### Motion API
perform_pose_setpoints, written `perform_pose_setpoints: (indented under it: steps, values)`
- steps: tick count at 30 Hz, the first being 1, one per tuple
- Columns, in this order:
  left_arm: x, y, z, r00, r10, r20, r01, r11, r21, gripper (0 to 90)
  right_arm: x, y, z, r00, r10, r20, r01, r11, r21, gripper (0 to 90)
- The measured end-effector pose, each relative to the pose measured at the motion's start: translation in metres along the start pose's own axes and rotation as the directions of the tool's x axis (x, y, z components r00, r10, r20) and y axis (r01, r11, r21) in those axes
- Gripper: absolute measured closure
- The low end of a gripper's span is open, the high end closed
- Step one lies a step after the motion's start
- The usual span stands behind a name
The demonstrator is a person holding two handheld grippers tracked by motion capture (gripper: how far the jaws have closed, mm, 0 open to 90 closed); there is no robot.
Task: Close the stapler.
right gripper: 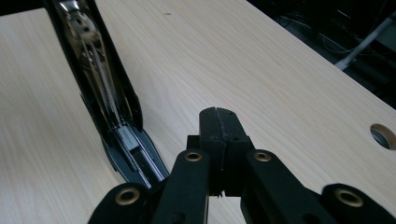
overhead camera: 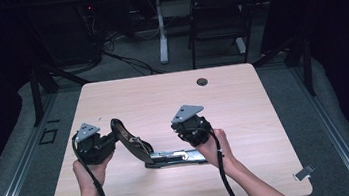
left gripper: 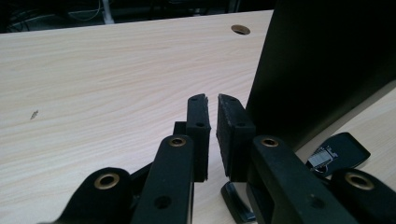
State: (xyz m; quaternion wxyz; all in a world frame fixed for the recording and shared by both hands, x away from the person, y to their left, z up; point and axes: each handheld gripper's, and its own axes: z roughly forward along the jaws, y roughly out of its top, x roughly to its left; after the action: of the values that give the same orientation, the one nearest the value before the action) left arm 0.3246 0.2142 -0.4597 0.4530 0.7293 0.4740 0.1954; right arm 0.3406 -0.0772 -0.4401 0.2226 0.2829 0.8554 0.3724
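High view: the opened stapler point(overhead camera: 155, 153) lies on the worktop point(overhead camera: 233, 101) between the left tool point(overhead camera: 108, 140) and right tool point(overhead camera: 193, 143), its upper arm raised. Left tool view: the left tool point(left gripper: 212, 109) is slightly parted, apparently gripping nothing, beside the dark arm. Right tool view: the right tool point(right gripper: 218, 122) is closed and empty; the exposed magazine point(right gripper: 133, 149) is visible. A nudge could snap the arm down.

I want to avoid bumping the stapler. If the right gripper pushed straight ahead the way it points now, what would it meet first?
Probably nothing: ahead of the right gripper, fingers pressed together, lies bare light wooden table. The opened black stapler sits off to its left, outside that line, though depth is uncertain.
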Motion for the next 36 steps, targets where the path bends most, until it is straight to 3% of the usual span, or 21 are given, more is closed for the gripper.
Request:
perform_pose_setpoints:
  steps: [8, 13, 21, 28, 36]
  values:
    - [-0.006, 0.001, 0.005, 0.9997, 0.022, 0.011, -0.022, 0.9997, 0.008, 90.0, 0.013, 0.014, 0.006, 0.9992, -0.010, -0.038, 0.009, 1.000, -0.029, 90.0]
    - [-0.006, 0.001, 0.007, 0.9997, 0.021, 0.015, -0.021, 0.9997, 0.011, 90.0, 0.025, 0.026, 0.010, 0.9975, -0.034, -0.061, 0.032, 0.999, -0.041, 90.0]
    - [-0.012, 0.000, 0.012, 0.9988, 0.033, 0.037, -0.033, 0.9994, -0.003, 90.0, 0.034, 0.033, 0.018, 0.9949, -0.039, -0.093, 0.033, 0.998, -0.061, 90.0]
    - [-0.023, 0.000, 0.020, 0.9941, 0.087, 0.065, -0.087, 0.9962, 0.005, 90.0, 0.040, 0.041, 0.016, 0.9939, -0.052, -0.097, 0.043, 0.995, -0.092, 90.0]
    - [-0.038, -0.001, 0.033, 0.9855, 0.139, 0.097, -0.142, 0.9895, 0.027, 90.0, 0.036, 0.035, 0.006, 0.9958, -0.040, -0.082, 0.031, 0.994, -0.107, 90.0]
